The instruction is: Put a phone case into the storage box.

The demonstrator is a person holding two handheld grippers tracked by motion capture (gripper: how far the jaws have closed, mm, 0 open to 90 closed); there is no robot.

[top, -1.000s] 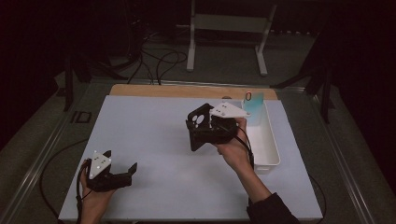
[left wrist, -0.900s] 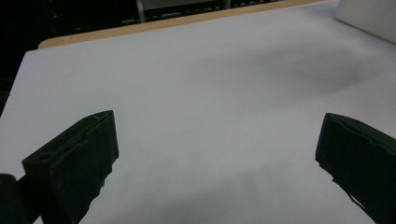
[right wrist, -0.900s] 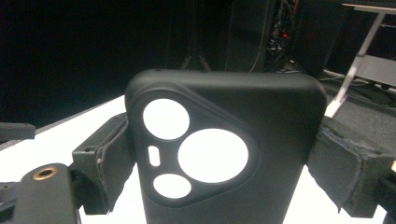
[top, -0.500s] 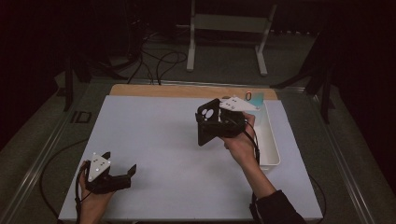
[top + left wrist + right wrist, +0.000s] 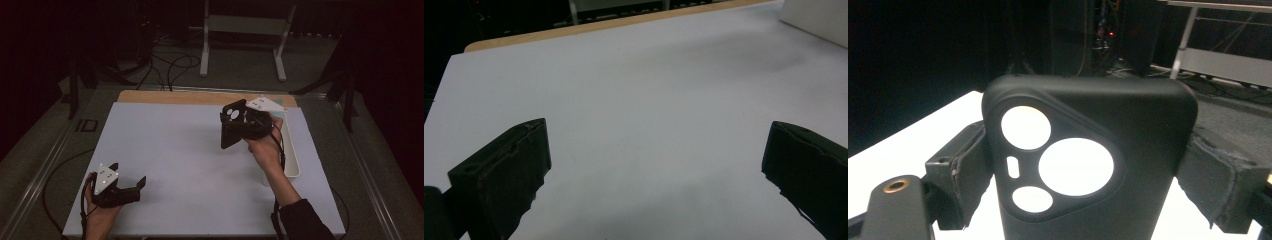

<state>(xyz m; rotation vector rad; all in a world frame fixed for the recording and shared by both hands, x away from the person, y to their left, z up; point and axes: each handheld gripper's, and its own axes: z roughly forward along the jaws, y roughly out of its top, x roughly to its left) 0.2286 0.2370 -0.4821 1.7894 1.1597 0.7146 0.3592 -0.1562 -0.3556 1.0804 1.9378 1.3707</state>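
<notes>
Right gripper view shows the right tongs (image 5: 1083, 170) clamping a black phone case (image 5: 1088, 150) by its side edges, raised above the tabletop's (image 5: 190, 150) right side; the smooth case could slip out. Left tongs (image 5: 654, 165) gape empty.

The right gripper (image 5: 239, 125), clamped on a matte black phone case with round camera cut-outs (image 5: 233, 122), now sits farther toward the tabletop's far right, beside the white rectangular bin (image 5: 291, 160), covering the teal object visible earlier.

White mat (image 5: 180, 150) lies open; bin (image 5: 291, 160) flanks right.
</notes>
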